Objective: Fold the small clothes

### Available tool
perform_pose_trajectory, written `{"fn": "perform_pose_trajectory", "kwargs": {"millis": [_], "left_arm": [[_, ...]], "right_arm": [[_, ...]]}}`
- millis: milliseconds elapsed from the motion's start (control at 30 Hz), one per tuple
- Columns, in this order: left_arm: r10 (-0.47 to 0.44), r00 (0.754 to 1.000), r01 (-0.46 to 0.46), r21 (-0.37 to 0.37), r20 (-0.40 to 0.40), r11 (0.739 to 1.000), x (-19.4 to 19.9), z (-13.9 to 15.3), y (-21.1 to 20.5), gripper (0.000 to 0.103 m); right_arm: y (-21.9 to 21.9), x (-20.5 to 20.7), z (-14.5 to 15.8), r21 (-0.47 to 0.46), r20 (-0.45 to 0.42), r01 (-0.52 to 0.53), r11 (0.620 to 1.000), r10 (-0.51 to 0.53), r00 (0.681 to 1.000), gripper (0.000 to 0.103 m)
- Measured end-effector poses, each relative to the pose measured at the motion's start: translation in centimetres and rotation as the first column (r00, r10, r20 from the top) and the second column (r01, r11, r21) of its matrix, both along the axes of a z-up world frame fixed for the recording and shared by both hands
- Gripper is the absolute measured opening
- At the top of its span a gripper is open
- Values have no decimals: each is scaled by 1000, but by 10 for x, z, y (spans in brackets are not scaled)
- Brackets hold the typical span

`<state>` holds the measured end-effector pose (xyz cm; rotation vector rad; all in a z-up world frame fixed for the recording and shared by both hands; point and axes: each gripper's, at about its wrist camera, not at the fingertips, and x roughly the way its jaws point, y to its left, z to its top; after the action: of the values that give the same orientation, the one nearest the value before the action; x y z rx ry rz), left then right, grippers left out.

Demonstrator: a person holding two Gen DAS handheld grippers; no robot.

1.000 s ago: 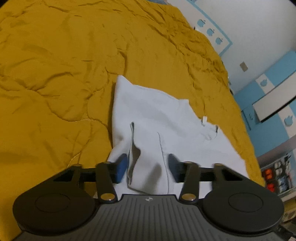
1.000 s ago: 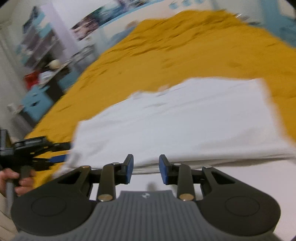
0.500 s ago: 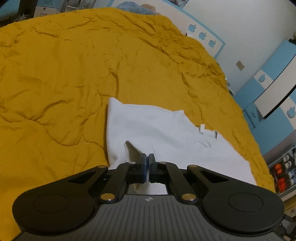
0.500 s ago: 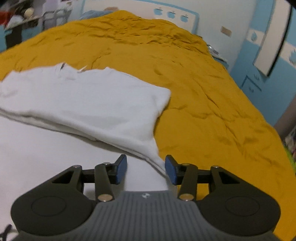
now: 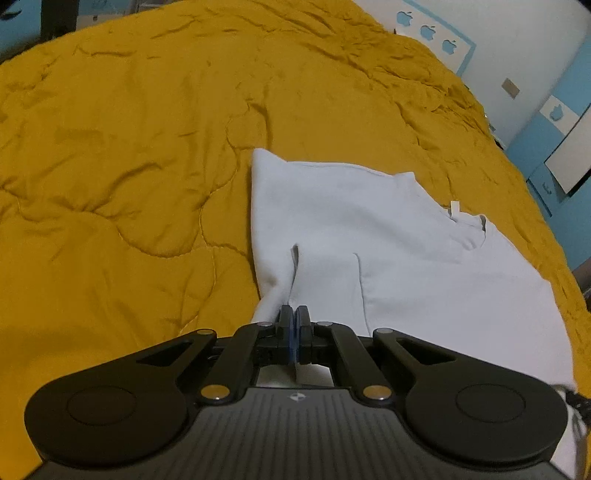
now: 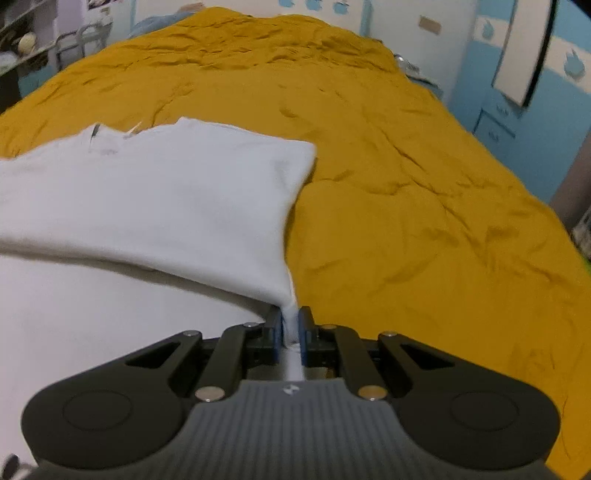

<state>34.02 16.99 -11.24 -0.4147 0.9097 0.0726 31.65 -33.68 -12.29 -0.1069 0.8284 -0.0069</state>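
Observation:
A white garment (image 5: 388, 236) lies partly folded on a mustard-yellow quilt (image 5: 129, 166). My left gripper (image 5: 294, 317) is shut on the garment's near left edge, where the cloth bunches into a ridge. In the right wrist view the same white garment (image 6: 166, 199) spreads to the left, and my right gripper (image 6: 290, 321) is shut on its near right corner, with cloth pinched between the blue pads. The neck opening with a small label (image 5: 455, 208) faces the right side of the left wrist view.
The yellow quilt (image 6: 406, 192) covers the whole bed. Blue and white cabinets (image 6: 517, 74) stand beyond the bed's right edge. Shelves with clutter (image 6: 33, 44) stand at the far left. A white wall with apple stickers (image 5: 436, 33) lies behind the bed.
My left gripper closed on the garment's edge a second ago and still holds it. My right gripper swung round to the garment's right corner and closed on it in the last half second.

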Motion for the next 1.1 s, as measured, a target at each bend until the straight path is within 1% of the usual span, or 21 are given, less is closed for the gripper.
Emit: {"fn": "perform_pose_trajectory", "kwargs": {"millis": [33,100,200,267,333,400,500,533,600,633,733,800,867,900,967,1000,1033,1067,1100], "left_arm": [[-2,1000,2,4,1,1000,1,1,0,0],[-7,1000,7,7,9,1000,2,5,0,0],[-15,1000,15,11,18,1000,3,7,0,0],[-16,1000,16,12,10,1000,3,4,-1,0],[-15,1000,15,13,5,1000,3,0,-1,0],[-16,1000,15,12,3,1000,3,-2,-1,0],[-23,1000,23,14,-3,1000,5,-2,-1,0],[-27,1000,27,13,-5,1000,5,-3,0,1],[-31,999,31,9,-9,999,6,-5,1,1],[-31,999,31,5,-10,1000,6,-7,2,1],[-33,999,33,-1,-10,999,8,-11,2,1],[-37,999,37,5,-9,999,9,-11,2,1],[-36,999,36,16,-7,999,11,-10,0,1],[-37,999,38,21,-7,999,11,-9,-1,1],[-53,999,53,43,-13,998,13,-9,-4,1],[-60,998,61,53,-14,997,13,-9,-5,1],[-63,998,63,56,-14,996,13,-10,-5,1],[-61,998,62,52,-14,997,13,-11,-4,1],[-59,998,60,46,-14,997,13,-11,-3,1]], "right_arm": [[-3,-1,5,15,-9,9,1000,-9,1000,6],[-10,-3,18,60,-13,24,998,-23,1000,8],[-19,-5,39,176,23,20,984,-24,999,9],[-24,6,50,260,45,21,965,-34,998,9],[-24,22,53,307,52,41,951,-60,997,9],[-22,43,49,318,54,67,946,-89,995,9],[-22,77,40,374,30,94,923,-113,993,9],[-23,88,38,379,26,97,920,-115,993,9],[-24,110,34,373,22,126,919,-145,989,20],[-26,121,30,378,6,146,914,-160,987,31],[-40,145,18,427,-58,211,879,-207,977,31],[-48,154,8,458,-102,249,853,-228,968,28],[-54,159,2,504,-120,238,831,-206,971,0],[-54,160,2,508,-111,221,832,-191,975,0],[-51,159,10,439,-45,192,878,-192,980,0],[-52,159,12,435,-30,186,881,-193,981,0],[-53,160,11,439,-38,196,877,-200,979,0],[-52,161,9,427,-44,198,882,-198,979,0],[-48,161,8,400,-42,188,897,-186,982,0]]}}
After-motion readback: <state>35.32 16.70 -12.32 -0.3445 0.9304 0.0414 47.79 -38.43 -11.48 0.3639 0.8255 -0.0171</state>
